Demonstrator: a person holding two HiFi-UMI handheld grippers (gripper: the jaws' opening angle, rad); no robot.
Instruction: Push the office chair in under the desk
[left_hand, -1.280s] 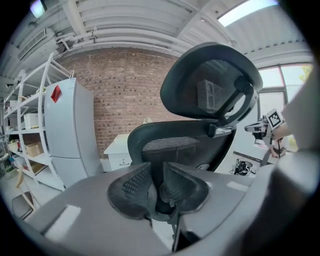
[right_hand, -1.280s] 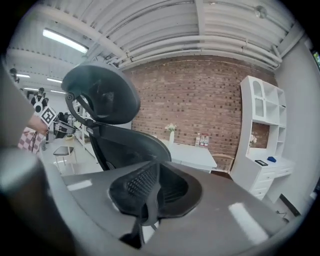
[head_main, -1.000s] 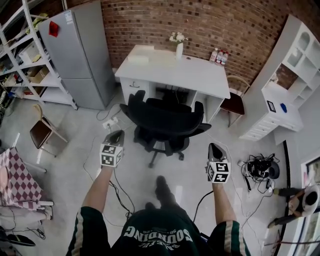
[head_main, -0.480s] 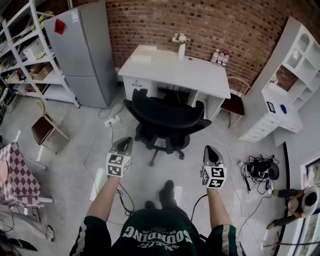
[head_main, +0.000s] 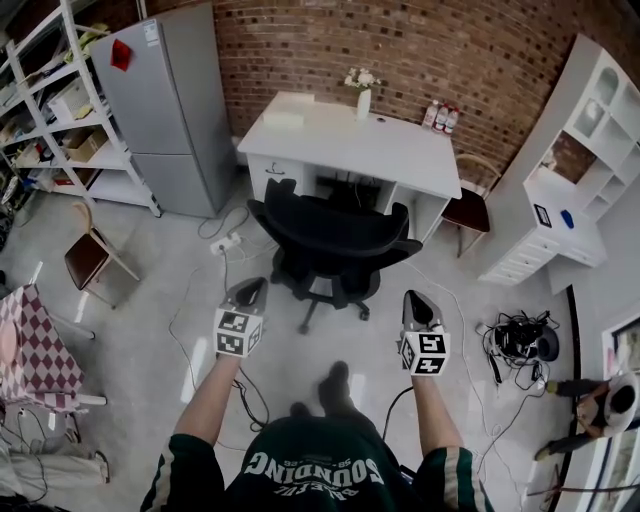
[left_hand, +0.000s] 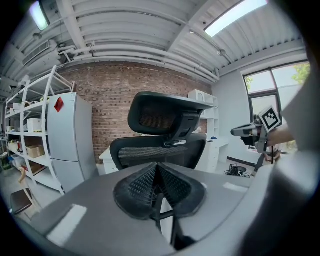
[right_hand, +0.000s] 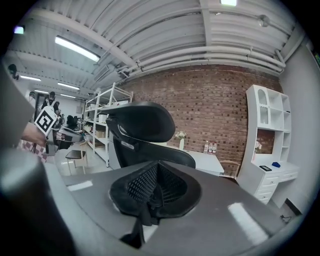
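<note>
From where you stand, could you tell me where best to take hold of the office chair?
Take the office chair by the two outer edges of its backrest, coming from behind: the back faces you and the desk stands just beyond. The left gripper and right gripper are both shut, so pressing probably suits better than clamping.

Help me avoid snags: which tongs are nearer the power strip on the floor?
Left. The left tongs hang just short of the power strip; the right tongs are across the office chair base.

Grey fridge beside metal shelving; brick wall behind; white cabinet right, cable tangle near.
</note>
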